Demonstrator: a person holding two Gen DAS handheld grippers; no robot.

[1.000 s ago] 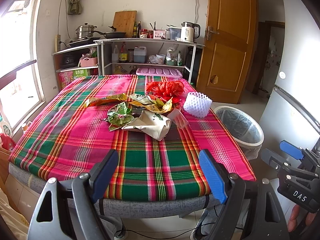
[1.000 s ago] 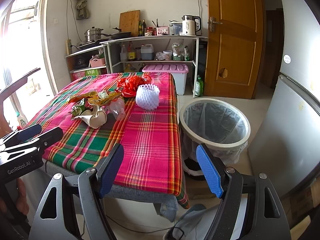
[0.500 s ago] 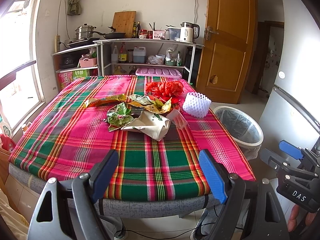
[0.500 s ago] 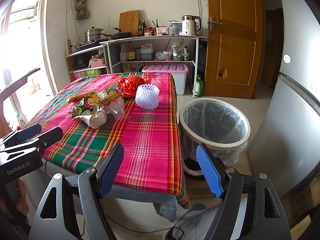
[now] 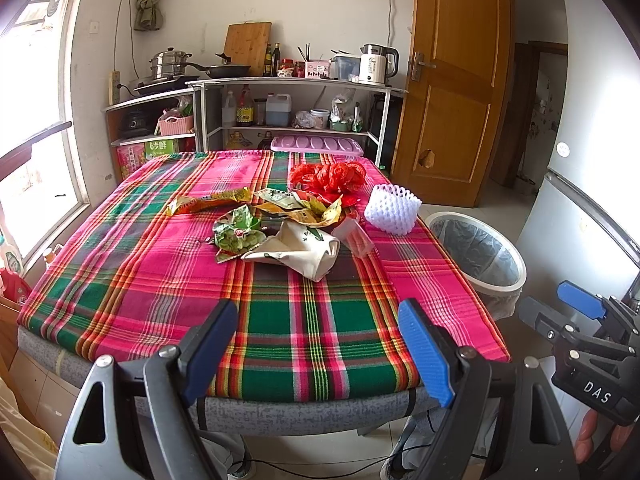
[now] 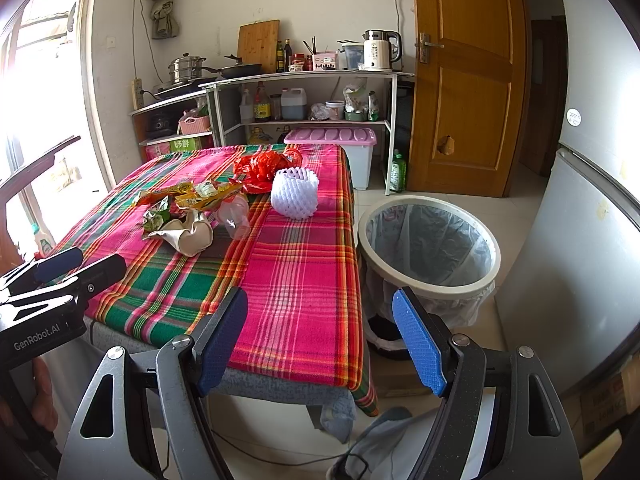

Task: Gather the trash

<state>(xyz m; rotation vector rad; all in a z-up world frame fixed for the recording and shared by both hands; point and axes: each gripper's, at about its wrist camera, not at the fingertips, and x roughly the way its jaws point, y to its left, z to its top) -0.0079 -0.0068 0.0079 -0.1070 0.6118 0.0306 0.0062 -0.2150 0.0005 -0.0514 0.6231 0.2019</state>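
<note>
Left wrist view: trash pile (image 5: 280,224) sits mid-frame on the plaid surface (image 5: 160,280), bin (image 5: 476,256) at right for easy drops. Left claw (image 5: 320,350) and right claw (image 6: 320,340) both gape empty, staged short of the near edge.

Table (image 5: 132,280), plaid-clothed, ahead of left claw (image 5: 320,348): wrappers (image 5: 256,228), red bag (image 5: 328,176), foam net (image 5: 394,208) heaped mid-table.

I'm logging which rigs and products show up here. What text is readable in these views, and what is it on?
"DAS": on the right gripper's body.
"GenRobot.AI": on the left gripper's body.
Green carton on the low shelf: large print, partly legible, not certain.
Snack wrappers, bottle labels, kettle: too small or blurred.
</note>
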